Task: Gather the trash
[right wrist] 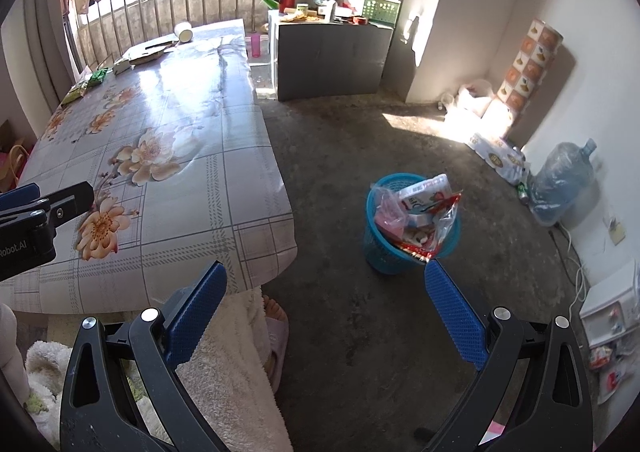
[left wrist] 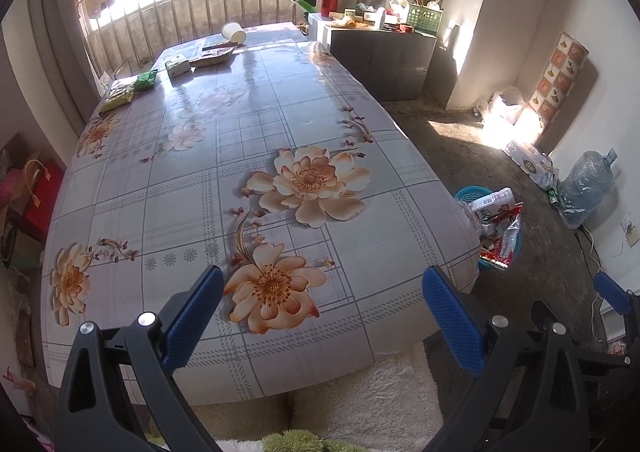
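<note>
My left gripper (left wrist: 322, 304) hangs open over the near end of the flowered table (left wrist: 192, 188), with nothing between its blue fingers. My right gripper (right wrist: 322, 300) is open above the concrete floor, just right of the table corner. A blue trash basket (right wrist: 384, 252) stuffed with wrappers stands on the floor ahead of it; it also shows in the left wrist view as the blue trash basket (left wrist: 470, 194). At the table's far end lie green snack packets (left wrist: 146, 78), a tissue pack (left wrist: 178, 66), a brown wrapper (left wrist: 212, 56) and a tipped paper cup (left wrist: 234, 32).
A dark cabinet (right wrist: 332, 60) loaded with bottles and a green crate stands beyond the table. A water jug (right wrist: 564, 180) and packs line the right wall. A person's white fleece-covered legs (right wrist: 232, 364) and slippered foot (right wrist: 276, 336) are below me.
</note>
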`<state>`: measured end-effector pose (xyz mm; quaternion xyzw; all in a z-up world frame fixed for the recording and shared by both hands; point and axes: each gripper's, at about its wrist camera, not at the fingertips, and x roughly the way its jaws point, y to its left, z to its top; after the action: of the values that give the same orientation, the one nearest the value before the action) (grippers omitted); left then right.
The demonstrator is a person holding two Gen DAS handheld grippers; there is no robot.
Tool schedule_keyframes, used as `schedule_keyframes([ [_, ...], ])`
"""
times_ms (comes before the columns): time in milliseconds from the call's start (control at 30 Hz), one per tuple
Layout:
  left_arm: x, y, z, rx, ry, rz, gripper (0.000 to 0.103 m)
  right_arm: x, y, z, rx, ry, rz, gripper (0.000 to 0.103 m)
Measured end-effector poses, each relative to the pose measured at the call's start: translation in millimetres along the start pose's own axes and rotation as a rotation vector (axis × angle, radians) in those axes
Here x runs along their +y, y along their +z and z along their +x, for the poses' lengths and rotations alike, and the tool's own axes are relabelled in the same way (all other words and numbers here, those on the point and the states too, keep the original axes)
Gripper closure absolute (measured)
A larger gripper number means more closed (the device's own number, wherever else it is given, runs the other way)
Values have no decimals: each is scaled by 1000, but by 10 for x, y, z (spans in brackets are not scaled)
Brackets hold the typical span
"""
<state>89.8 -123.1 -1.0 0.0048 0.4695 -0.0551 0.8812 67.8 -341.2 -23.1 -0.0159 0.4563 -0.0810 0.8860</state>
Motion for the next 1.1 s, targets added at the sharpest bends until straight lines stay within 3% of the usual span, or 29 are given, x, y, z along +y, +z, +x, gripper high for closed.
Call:
schedule_keyframes([
  [333,65,17,28,2,42,-27,6,48,104,49,-9,12,-62,8],
  [1100,281,-4,-24,-5,53,-76,6,230,154,2,-14,12,-132,8],
])
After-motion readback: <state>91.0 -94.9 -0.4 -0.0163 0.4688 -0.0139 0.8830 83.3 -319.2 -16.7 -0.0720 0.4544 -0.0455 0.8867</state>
